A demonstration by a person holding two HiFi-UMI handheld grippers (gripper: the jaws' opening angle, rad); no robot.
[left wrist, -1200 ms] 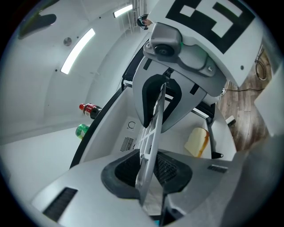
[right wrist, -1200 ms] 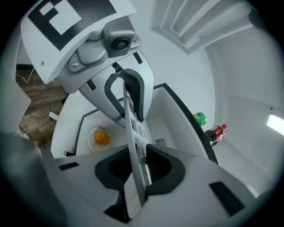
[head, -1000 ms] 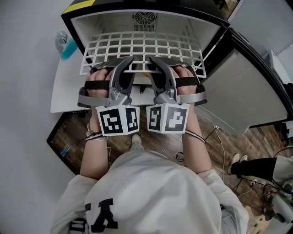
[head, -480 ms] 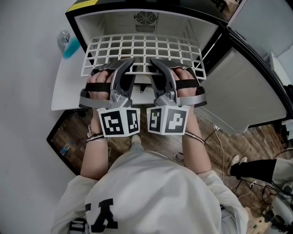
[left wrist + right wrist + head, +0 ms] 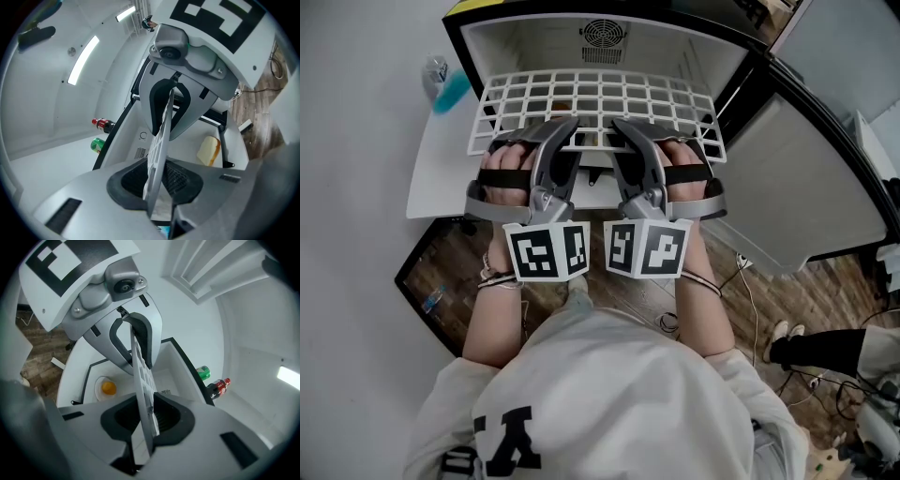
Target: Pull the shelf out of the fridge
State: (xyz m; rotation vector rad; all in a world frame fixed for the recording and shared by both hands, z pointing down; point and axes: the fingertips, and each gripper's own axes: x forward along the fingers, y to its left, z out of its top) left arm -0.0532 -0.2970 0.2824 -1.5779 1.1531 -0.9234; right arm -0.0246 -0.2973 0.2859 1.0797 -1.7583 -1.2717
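Observation:
A white wire shelf [image 5: 600,98] sticks partway out of the open small fridge [image 5: 525,42]. Both grippers grip its front edge side by side. My left gripper [image 5: 566,133] is shut on the edge left of centre. My right gripper [image 5: 624,133] is shut on it right of centre. In the left gripper view the shelf [image 5: 161,136] runs edge-on between the dark pads [image 5: 131,183] of my left gripper [image 5: 157,185], with the right gripper [image 5: 169,110] clamped farther along. In the right gripper view the shelf [image 5: 139,376] sits between the jaws of my right gripper [image 5: 145,420].
The fridge door [image 5: 797,178] stands open to the right. A blue-capped bottle [image 5: 442,86] lies on the white surface at the left. Red [image 5: 104,124] and green [image 5: 97,144] bottles, a bread slice [image 5: 208,150] and a plate with an orange item [image 5: 107,388] are nearby. Cables cross the wooden floor.
The shelf has slid a little farther out of the fridge toward me, with both grippers still clamped on its front edge.

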